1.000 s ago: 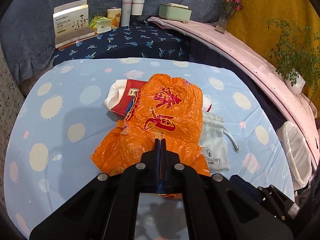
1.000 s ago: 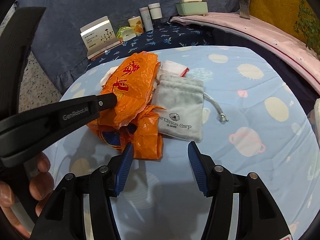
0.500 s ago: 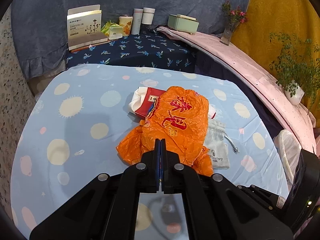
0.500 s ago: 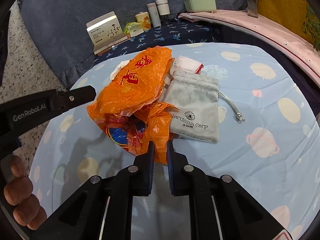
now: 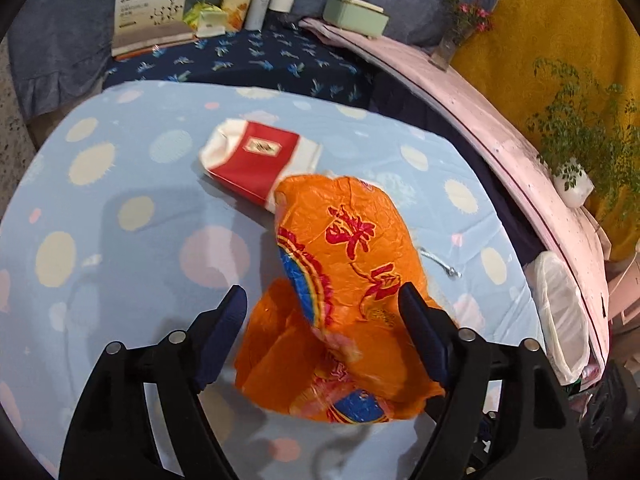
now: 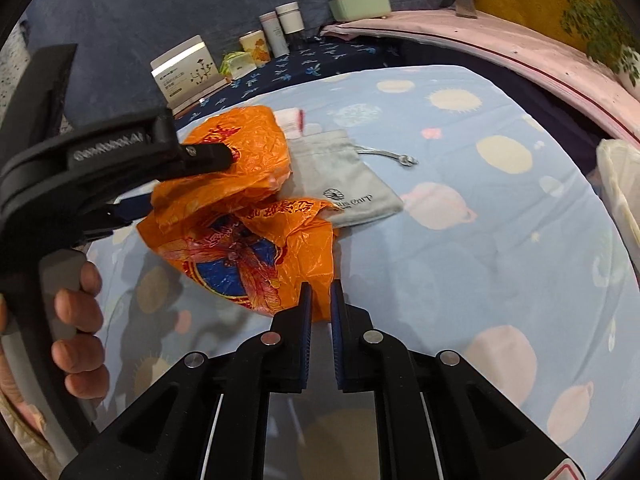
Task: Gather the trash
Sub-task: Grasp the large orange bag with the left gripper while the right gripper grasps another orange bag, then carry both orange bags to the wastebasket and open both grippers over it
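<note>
Since a second ago the left claw point(image 5: 320, 312) has let go of the orange plastic bag point(image 5: 352, 280) and its jaws are opening, standing wide with the crumpled bag between them; whether a pad touches the plastic I cannot tell. Over the same second the right claw point(image 6: 319, 300) has gone from wide open to nearly closed, and it now pinches the near edge of the bag point(image 6: 248, 240).

One orange bag lies near the middle of the table point(image 5: 120, 240), which wears a light blue cloth with pale spots. Beside it lie one red and white packet point(image 5: 256, 160) toward the far edge and one grey drawstring pouch point(image 6: 344, 184), partly under the bag. Two claws are in play, and one hand point(image 6: 80, 320) shows, gripping the left claw's handle.

Only the left wrist view shows the packet's whole red face, and there the pouch is almost hidden, only its cord end showing. Only the right wrist view shows the pouch with its printed lettering, the hand, and the left claw point(image 6: 192, 160) from the side. In both, a white-lined bin point(image 5: 560, 312) stands off the table's right edge.
</note>
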The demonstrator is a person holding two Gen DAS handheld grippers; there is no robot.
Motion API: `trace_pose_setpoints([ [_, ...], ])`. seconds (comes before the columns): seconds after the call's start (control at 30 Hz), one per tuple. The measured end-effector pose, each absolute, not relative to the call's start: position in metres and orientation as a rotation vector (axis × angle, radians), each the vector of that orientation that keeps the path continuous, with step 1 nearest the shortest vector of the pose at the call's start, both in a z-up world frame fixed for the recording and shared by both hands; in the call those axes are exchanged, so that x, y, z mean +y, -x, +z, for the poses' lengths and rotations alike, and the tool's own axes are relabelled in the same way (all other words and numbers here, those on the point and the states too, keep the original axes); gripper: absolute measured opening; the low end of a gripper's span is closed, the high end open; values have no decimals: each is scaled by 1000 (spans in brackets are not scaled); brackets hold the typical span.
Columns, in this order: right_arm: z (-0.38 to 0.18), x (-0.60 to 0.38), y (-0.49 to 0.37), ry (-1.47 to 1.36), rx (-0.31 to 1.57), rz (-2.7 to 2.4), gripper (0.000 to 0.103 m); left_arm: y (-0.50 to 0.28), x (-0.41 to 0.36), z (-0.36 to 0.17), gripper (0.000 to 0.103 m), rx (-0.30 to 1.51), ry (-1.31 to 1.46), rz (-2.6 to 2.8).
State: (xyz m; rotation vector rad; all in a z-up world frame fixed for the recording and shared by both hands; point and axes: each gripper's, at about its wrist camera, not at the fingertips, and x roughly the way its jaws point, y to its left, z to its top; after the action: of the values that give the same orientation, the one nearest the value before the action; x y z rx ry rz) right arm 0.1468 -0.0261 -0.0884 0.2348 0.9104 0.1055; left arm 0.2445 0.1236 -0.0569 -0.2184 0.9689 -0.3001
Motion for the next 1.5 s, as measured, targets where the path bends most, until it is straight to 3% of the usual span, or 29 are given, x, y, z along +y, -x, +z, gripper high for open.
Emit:
trace_pose_setpoints([
  [0.1, -87, -33, -142, -235, 906, 95, 9, -241, 112, -65, 38, 993, 222, -328],
  [0.27, -80, -40, -135, -240, 886, 96, 3, -228, 104, -52, 14, 948, 205, -324],
  [0.9, -5, -93, -74, -267, 692, 35, 1, -167, 100, 40, 9, 770, 221, -321],
  [1.5, 65, -194, -44, -273, 512, -159, 1, -131, 16, 86, 8, 715, 108, -469],
])
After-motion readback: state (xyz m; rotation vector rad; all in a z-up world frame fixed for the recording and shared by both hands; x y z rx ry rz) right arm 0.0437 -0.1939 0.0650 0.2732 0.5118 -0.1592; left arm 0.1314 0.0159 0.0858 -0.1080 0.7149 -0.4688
